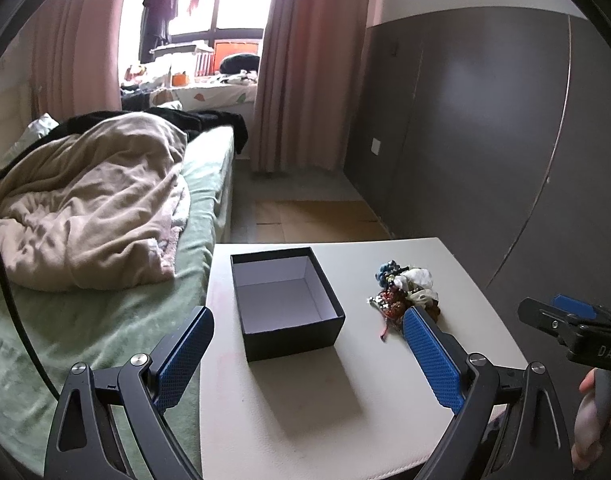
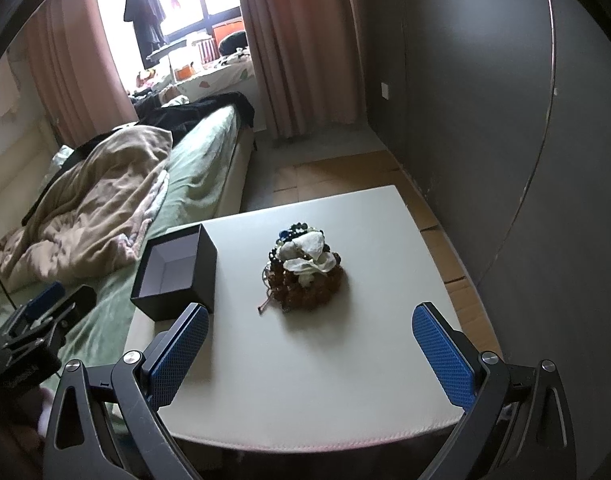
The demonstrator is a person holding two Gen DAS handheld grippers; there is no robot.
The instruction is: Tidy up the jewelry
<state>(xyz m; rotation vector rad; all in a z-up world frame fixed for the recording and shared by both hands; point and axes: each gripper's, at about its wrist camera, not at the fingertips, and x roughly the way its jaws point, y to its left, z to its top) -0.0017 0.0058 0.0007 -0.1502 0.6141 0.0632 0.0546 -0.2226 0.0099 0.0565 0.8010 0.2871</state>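
Blown-out window (image 1: 209, 0) backlight, dim room, soft shadows, strong fisheye edge warping

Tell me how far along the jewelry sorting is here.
Barely begun. The black box stands open and empty. The jewelry pile sits untouched on the table. Left gripper and right gripper are open, holding nothing. All the moving remains.

1. Black box (image 1: 289, 304), square, lid off, pale lining showing, nothing inside, sits upright near the white table's left edge.
2. Jewelry pile (image 2: 305, 272): tangled amber, blue and dark beads with white pieces, heaped right of the box, apart.
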